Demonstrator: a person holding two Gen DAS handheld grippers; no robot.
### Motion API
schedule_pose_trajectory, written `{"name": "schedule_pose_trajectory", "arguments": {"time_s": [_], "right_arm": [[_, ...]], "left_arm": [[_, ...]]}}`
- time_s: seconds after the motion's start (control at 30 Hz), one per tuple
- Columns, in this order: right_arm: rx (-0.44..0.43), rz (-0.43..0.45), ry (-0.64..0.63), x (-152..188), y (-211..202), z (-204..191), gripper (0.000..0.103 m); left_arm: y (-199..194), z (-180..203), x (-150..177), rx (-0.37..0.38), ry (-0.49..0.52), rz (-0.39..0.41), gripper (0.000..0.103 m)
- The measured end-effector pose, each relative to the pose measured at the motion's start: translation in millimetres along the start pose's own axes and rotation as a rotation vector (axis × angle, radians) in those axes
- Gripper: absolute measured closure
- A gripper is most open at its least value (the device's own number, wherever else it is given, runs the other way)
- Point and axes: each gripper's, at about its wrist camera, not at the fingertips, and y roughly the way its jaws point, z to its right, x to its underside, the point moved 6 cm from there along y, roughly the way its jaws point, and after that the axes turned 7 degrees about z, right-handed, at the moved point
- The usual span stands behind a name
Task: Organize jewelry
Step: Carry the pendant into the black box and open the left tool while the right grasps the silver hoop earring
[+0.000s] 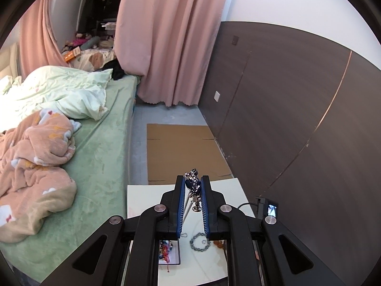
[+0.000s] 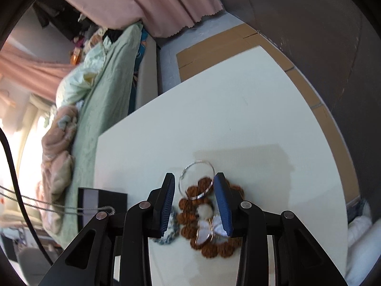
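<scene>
- Jewelry is sitting in two places: a bunched silver chain (image 1: pixel 193 186) is being pinched by the left gripper (image 1: pixel 193 191), well above the surface (image 1: pixel 142 197), and the rest is lying on the surface under the right gripper (image 2: pixel 194 200).
- Left fingers (image 1: pixel 181 197) are standing nearly closed, pressing on the chain's clasp end; a thin tail of it is hanging down between them toward the near part of the surface.
- Right fingers (image 2: pixel 222 205) are standing part open and gripping nothing; between them are lying a thin wire hoop (image 2: pixel 196 181), a brown crochet flower mat (image 2: pixel 209 217) and a white butterfly-shaped piece (image 2: pixel 206 232), with a bluish braided piece (image 2: pixel 167 230) under the left finger.
- Risks, as I judge them: the chain is being held by a small bunch only, so a jolt could be letting it slip; its dangling tail could be snagging another chain ring (image 1: pixel 200 242) lying below; the right fingers, closing here, could be catching the mat along with the hoop, or flicking the hoop away.
- Long axis of the held chain is running roughly vertical, clasp up, tail down.
- Hoop is lying flat, half on the mat, half toward the surface's far edge.
- Dark box (image 2: pixel 102 205) is sitting by the surface's left edge, seemingly where pieces go.
</scene>
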Motion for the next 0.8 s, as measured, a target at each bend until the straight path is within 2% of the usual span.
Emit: {"name": "schedule_pose_trajectory", "arguments": {"time_s": [0.1,0.13,0.17,0.2,0.23,0.27,0.43,0.63,0.67,0.7,0.73,0.8], "right_arm": [[0.065,-0.046,-0.073,-6,11,-7,0.065],[0.085,-0.057,-0.105,-8,14,-11,0.061],[0.108,-0.069,-0.145,-9,17,-14,0.056],[0.126,-0.080,-0.181,-9,20,-17,0.042],[0.145,-0.094,-0.225,-9,23,-21,0.032],[0.155,-0.100,-0.252,-9,25,-24,0.031],[0.199,-0.164,-0.330,-6,40,-31,0.031],[0.286,-0.240,-0.449,15,58,-31,0.032],[0.294,-0.236,-0.459,15,58,-31,0.033],[0.303,-0.228,-0.467,15,57,-31,0.040],[0.300,-0.218,-0.467,14,56,-32,0.052],[0.288,-0.218,-0.455,13,53,-33,0.052]], "left_arm": [[1,-7,-3,-0.010,-0.006,-0.001,0.090],[0,-9,-3,-0.012,-0.008,-0.001,0.090],[1,-12,-4,-0.016,-0.013,-0.001,0.090],[1,-15,-4,-0.019,-0.017,-0.001,0.090],[2,-18,-5,-0.021,-0.022,-0.001,0.090],[2,-19,-5,-0.022,-0.024,-0.002,0.090],[5,-28,-5,-0.027,-0.041,-0.010,0.090],[-3,-29,-12,-0.021,-0.043,0.005,0.090],[-5,-29,-13,-0.018,-0.041,0.008,0.090],[-7,-28,-14,-0.015,-0.038,0.012,0.090],[-9,-27,-14,-0.012,-0.036,0.014,0.090],[-12,-25,-15,-0.006,-0.031,0.017,0.090]]}}
